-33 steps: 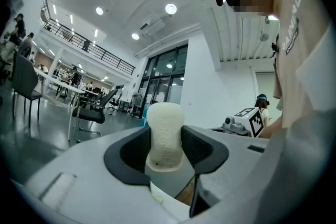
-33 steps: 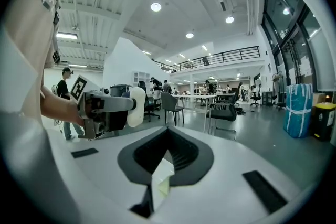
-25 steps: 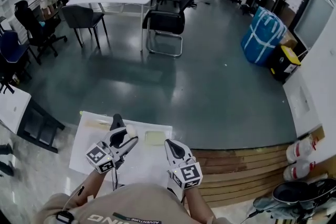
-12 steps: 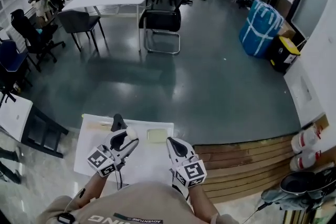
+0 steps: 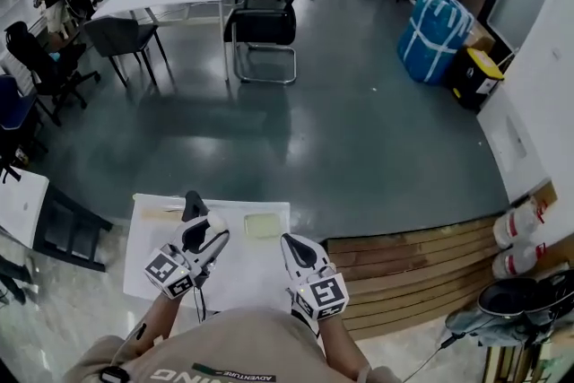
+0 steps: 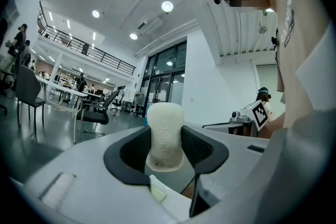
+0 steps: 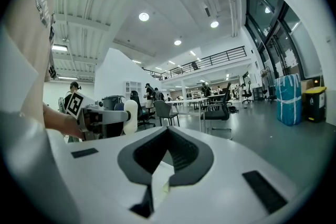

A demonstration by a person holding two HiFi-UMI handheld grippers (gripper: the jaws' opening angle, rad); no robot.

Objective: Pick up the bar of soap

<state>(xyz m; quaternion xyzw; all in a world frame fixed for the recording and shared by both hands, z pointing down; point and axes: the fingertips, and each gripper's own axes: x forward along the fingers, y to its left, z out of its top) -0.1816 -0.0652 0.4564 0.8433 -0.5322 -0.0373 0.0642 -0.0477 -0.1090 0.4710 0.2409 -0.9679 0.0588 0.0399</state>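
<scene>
over the white table (image 5: pixel 148 272), the left gripper (image 6: pixel 166 153) is clamped on the bar of soap (image 6: pixel 165 126), upright between its jaws; the right gripper (image 7: pixel 167 150) is closed, empty; likely risk: the rounded bar slips out if the squeeze eases.

Bright ceiling spots, fisheye edges — perhaps slightly soft

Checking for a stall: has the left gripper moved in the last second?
No. The left gripper, shut on the bar of soap, keeps its place left of the yellowish pad on the white table.
</scene>
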